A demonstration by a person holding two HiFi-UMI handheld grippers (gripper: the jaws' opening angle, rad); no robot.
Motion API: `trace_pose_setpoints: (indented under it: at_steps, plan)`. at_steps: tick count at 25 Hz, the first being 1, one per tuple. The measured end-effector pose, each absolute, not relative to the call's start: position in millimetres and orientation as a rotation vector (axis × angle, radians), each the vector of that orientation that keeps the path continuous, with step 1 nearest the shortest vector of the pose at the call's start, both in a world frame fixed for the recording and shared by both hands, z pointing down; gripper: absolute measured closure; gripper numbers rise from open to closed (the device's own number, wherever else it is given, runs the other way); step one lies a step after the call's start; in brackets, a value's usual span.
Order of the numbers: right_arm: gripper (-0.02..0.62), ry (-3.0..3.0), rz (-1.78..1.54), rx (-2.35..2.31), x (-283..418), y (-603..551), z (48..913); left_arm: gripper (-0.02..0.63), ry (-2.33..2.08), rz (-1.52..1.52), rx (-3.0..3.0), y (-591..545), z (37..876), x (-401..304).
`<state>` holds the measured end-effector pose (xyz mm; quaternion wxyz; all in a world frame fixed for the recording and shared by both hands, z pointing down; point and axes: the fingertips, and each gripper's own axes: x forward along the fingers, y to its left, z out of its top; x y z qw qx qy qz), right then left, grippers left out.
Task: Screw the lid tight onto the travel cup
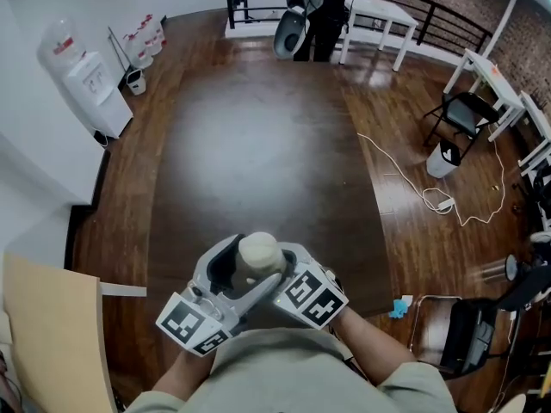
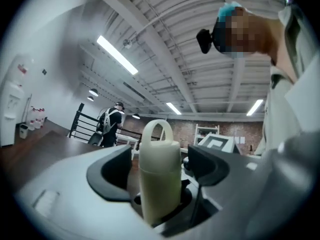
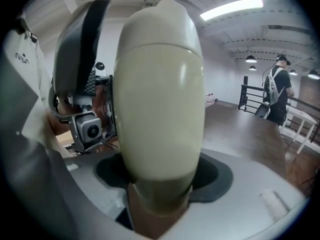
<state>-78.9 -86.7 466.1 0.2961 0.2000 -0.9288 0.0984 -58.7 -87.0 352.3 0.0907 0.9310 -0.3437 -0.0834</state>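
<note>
Cup: upright, long axis vertical, held in the air over the near edge of the table, close to the person's chest. Lid sits on top, loop up.

Right gripper: clamped on the lower body.

Left gripper: jaws straddle the lid with a gap on each side, not gripping.

Next, probably: left closes on the lid and twists about the vertical axis.

A small dark logo showed on the white shirt, too blurred to read; the red label on the water bottle was unreadable too.
</note>
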Motion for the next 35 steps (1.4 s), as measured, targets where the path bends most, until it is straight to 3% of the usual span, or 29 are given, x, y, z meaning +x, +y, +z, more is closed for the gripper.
trace_pose_setpoints:
  at_steps: [6,13,27,35]
  plan:
    - [0.293,-2.435,0.218,0.495,-85.3,-77.3,474.6,0.317,-1.077,-0.237,2.734,-88.5,361.5,-61.1]
    - [0.293,-2.478,0.281,0.375,-87.7,-63.9,474.8,0.302,-0.974,-0.275,2.725,-85.3,361.3,-62.9]
    - [0.295,-2.530,0.454,-0.502,-83.1,14.9,440.0,0.302,-0.027,-0.381,2.773,-45.7,333.7,-44.4]
    - [0.295,-2.435,0.500,-0.723,-78.3,51.7,452.0,0.302,0.448,-0.199,2.669,-17.3,349.2,-34.4]
